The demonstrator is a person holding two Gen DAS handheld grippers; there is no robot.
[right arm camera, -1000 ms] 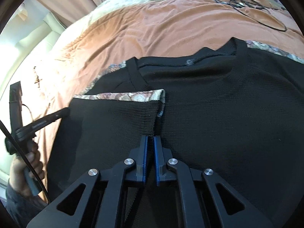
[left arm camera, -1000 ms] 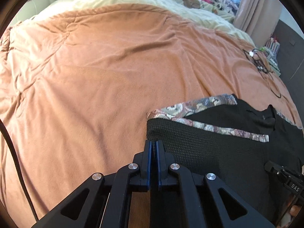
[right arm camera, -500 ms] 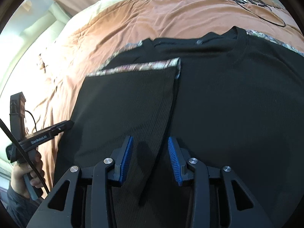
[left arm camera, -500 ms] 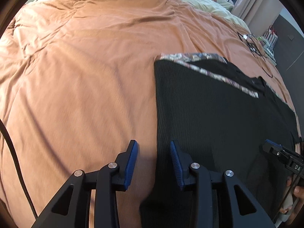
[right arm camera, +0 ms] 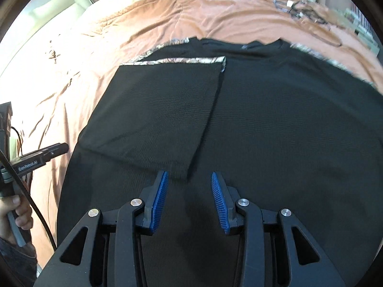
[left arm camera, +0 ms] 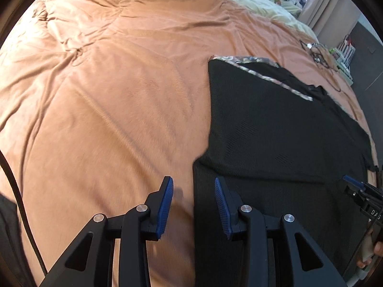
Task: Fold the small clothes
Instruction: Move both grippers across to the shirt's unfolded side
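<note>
Two grippers: both stood part open and empty above the bed, nothing between the blue pads.
Left gripper [left arm camera: 193,199]: my jaws were parted over the garment's left edge, one pad above the orange blanket [left arm camera: 115,100], the other above black cloth; no fabric pinched.
Right gripper [right arm camera: 189,197]: jaws parted just short of the folded flap's near corner, hanging over the garment's middle, gripping nothing.
Garment: the black top [right arm camera: 275,124] lay flat on the blanket, neck away from me, patterned trim showing at the far shoulders.
Folded flap [right arm camera: 158,110]: its left side lay turned inward over the body, trim edge across the top, inner edge running down near the centre line. I judged that was the first side fold, laid so the width narrows.
Why free: with both sets of pads clear, the flap rested by its own weight.
Next, likely: the right side looked unfolded, so it wanted the same turn inward.
Risk: the flap's lower corner could drag if brushed.
Far off: cables [right arm camera: 301,9] on the blanket, well apart.
</note>
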